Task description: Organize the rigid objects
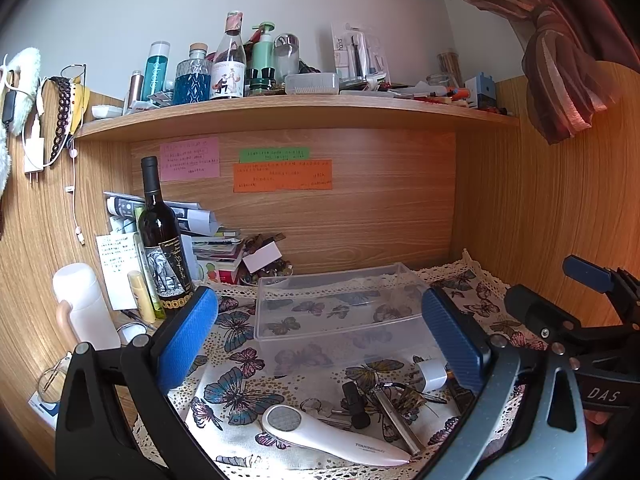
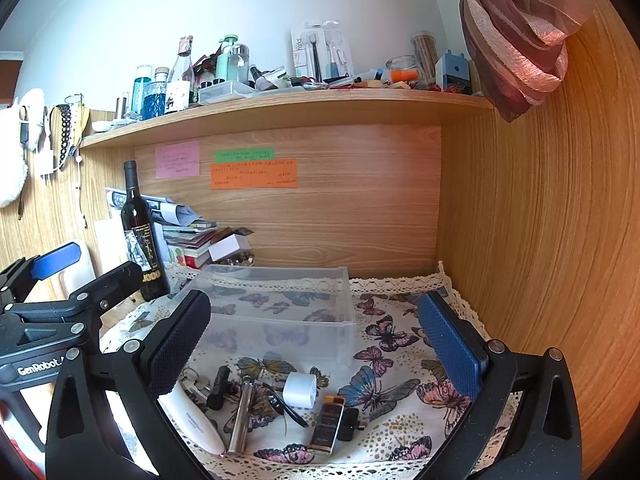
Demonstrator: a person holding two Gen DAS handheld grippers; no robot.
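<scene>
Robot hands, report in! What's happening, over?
Left gripper open, empty. Right gripper open, empty. Clear bin empty; small items loose in front. Nothing blocking.

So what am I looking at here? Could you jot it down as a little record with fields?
Setting: wooden desk nook, butterfly cloth
Container: clear plastic box, nothing visible inside
Loose items in front of the box: white handheld device, metal cylinder, white cap, black stick, dark slim case
Left gripper: open, holding nothing
Right gripper: open, holding nothing
Background: wine bottle, cluttered shelf

L claw [image 1: 320, 336] & R claw [image 2: 314, 340] both wide, unloaded.
</scene>
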